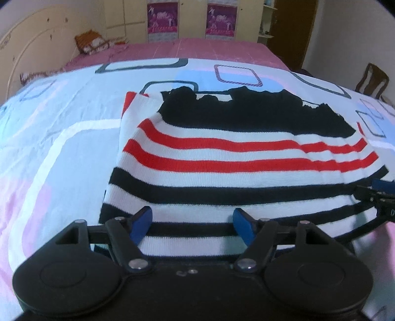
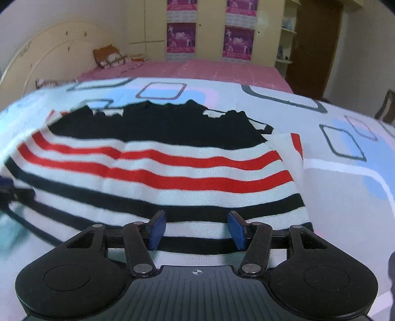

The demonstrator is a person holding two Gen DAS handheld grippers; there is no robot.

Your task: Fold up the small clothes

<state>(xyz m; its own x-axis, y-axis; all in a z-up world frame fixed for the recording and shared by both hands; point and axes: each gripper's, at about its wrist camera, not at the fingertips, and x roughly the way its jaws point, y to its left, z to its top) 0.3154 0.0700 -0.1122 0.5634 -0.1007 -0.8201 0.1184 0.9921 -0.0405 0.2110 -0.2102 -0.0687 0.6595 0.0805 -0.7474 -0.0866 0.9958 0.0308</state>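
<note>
On the patterned bedsheet (image 1: 61,153), the striped garment (image 1: 222,153) lies spread flat: a black band at the far side, red and white stripes in the middle, black and white stripes toward its near hem. A folded-in flap shows at its far left corner in the left wrist view.

I have the left gripper (image 1: 192,226) over the near hem on the left part, jaws apart, blue pads (image 1: 142,222) standing on either side of a stretch of striped fabric and clamped on nothing. The right gripper (image 2: 196,229) sits likewise over the near hem on the right part of the garment (image 2: 158,172), jaws apart, nothing held.

Judgement: a two-point pinch of the near hem appears due, followed by a fold toward the far side.

Risks from here:
- Closing too shallow would take one layer only; the lower layer would stay behind and skew the fold.
- Closing too deep could catch the bedsheet with the hem.
- Uneven lift between the two grippers would twist the knit.

Beyond the sheet lie a pink cover (image 1: 197,49), a headboard (image 1: 32,49) far left, and a wardrobe (image 1: 192,17).
</note>
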